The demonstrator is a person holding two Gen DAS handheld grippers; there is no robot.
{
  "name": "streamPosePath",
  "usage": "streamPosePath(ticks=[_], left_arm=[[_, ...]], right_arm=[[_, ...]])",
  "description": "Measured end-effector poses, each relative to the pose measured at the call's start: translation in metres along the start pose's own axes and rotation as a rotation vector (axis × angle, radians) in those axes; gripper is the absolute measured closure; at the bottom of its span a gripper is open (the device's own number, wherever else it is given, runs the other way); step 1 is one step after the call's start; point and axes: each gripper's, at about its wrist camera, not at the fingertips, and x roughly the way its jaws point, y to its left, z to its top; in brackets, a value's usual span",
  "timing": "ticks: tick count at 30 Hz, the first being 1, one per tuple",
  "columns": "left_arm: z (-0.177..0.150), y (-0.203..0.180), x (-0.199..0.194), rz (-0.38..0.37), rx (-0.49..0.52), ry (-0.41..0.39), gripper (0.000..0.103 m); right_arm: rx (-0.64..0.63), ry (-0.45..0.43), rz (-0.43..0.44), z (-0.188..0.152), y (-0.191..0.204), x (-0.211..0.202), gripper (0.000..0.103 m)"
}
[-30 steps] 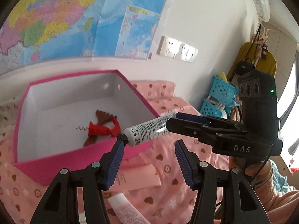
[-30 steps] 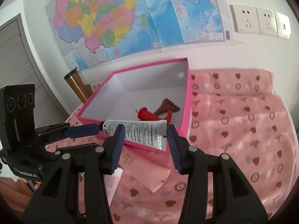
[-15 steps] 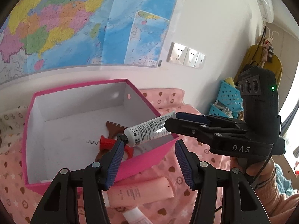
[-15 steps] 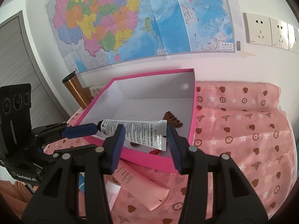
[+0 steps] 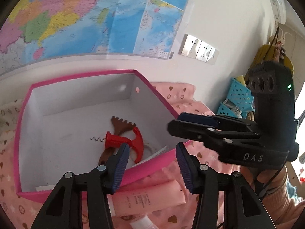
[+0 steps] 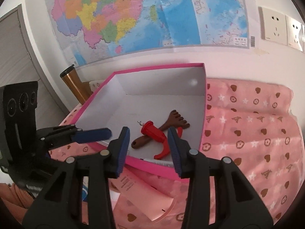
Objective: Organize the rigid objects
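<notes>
The pink box (image 5: 85, 75) (image 6: 158, 67) with a white inside holds a red corkscrew (image 5: 122, 140) (image 6: 154, 132) lying across a brown toy rake (image 5: 122, 124) (image 6: 175, 120). A white tube (image 5: 159, 151) (image 6: 160, 162) lies inside against the near wall, mostly hidden by the rim. My left gripper (image 5: 152, 148) and my right gripper (image 6: 148, 133) hover over the box's near edge. The jaws of both are closing with nothing between them. Each also shows from the side in the other view: the right gripper (image 5: 174, 123), the left gripper (image 6: 108, 132).
A pink tube (image 5: 148, 198) (image 6: 144, 190) lies on the pink heart-print cloth (image 6: 247, 133) in front of the box. A gold tumbler (image 6: 75, 84) stands behind the box's left corner. Blue baskets (image 5: 238, 99) sit far right. A wall with a map rises behind.
The white tube, held between both grippers over the box's near rim, has been let go and now lies inside the box. Both grippers moved forward over the rim.
</notes>
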Motion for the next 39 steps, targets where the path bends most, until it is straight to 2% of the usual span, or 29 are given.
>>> streamPosePath(ticks=[8, 11, 16, 23, 31, 34, 39], left_arm=[[-0.012, 0.015, -0.022, 0.02, -0.02, -0.041, 0.048], [-0.018, 0.021, -0.035, 0.029, -0.033, -0.062, 0.044], [-0.029, 0.032, -0.052, 0.062, -0.053, -0.081, 0.043], [-0.058, 0.048, -0.063, 0.119, -0.089, -0.046, 0.043], [-0.089, 0.061, -0.066, 0.136, -0.154, 0.001, 0.043], [-0.099, 0.058, -0.062, 0.128, -0.148, 0.021, 0.043], [-0.111, 0.057, -0.06, 0.156, -0.141, 0.047, 0.043]], right_arm=[[0.047, -0.017, 0.006, -0.013, -0.009, -0.014, 0.059], [0.05, -0.022, 0.018, -0.019, -0.006, -0.02, 0.059], [0.048, -0.009, 0.046, -0.036, 0.001, -0.026, 0.059], [0.052, 0.073, 0.091, -0.065, 0.011, -0.017, 0.059], [0.043, 0.141, 0.128, -0.089, 0.027, -0.002, 0.059], [0.063, 0.166, 0.14, -0.1, 0.028, 0.002, 0.059], [0.078, 0.224, 0.145, -0.118, 0.031, 0.01, 0.059]])
